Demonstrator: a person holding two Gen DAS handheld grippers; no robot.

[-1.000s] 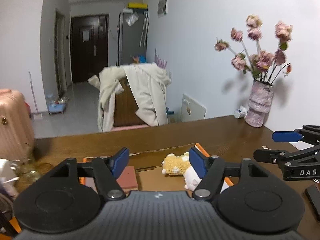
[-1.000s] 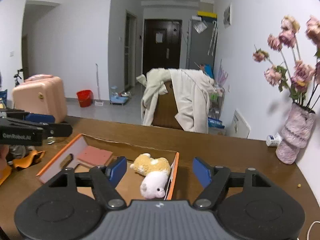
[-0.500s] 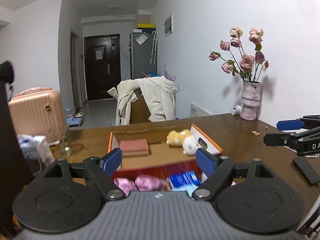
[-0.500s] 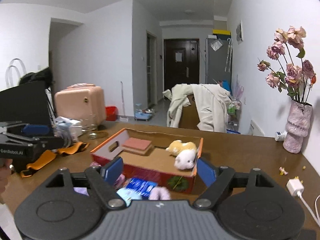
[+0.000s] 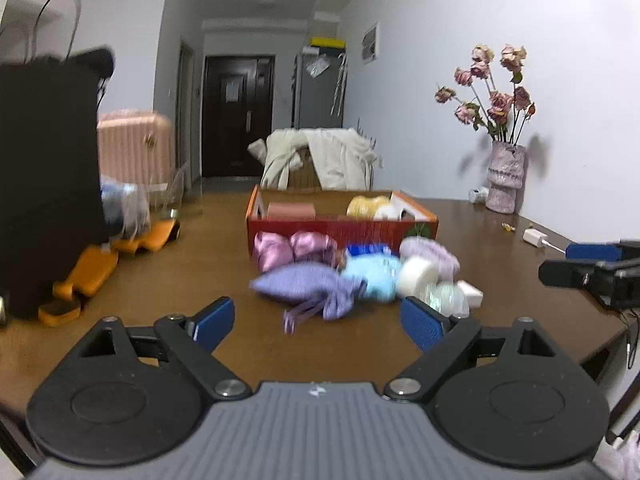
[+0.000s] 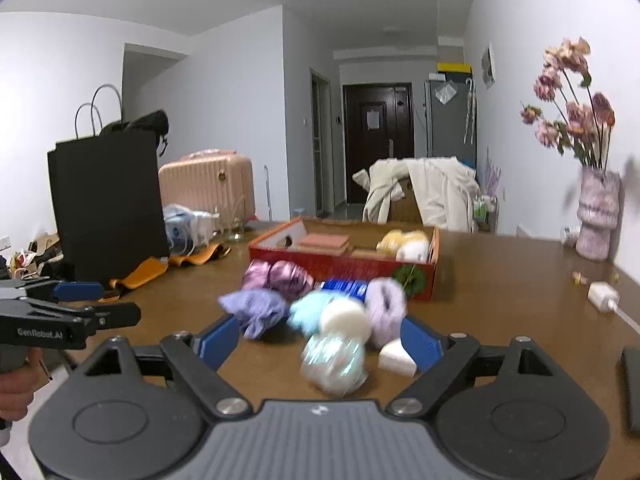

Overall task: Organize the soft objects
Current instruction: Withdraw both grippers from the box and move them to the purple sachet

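Note:
Several soft things lie heaped on the brown table in front of an orange cardboard box (image 5: 344, 228) (image 6: 340, 266). Among them are a purple drawstring pouch (image 5: 304, 286) (image 6: 256, 308), pink satin pouches (image 5: 294, 248), a light blue fluffy piece (image 6: 310, 308) and a round white sponge (image 5: 416, 276) (image 6: 346, 318). Inside the box sit a pink sponge (image 6: 324, 242) and a yellow-and-white plush toy (image 5: 372, 206). My left gripper (image 5: 316, 320) stands short of the heap, jaws opening, pads touching nothing. My right gripper (image 6: 320, 336) is likewise opening, with the heap just beyond its pads.
A black paper bag (image 6: 108, 200) and orange pieces (image 5: 88, 274) stand at the left. A vase of dried roses (image 5: 506, 178) is at the far right, with a white charger (image 6: 602, 296) near it. A coat-draped chair (image 6: 424, 196) stands behind the table.
Both grippers have drawn back from over the box and dropped lower. The heap of soft things in front of the box has come into view. Both pairs of jaws stand wider.

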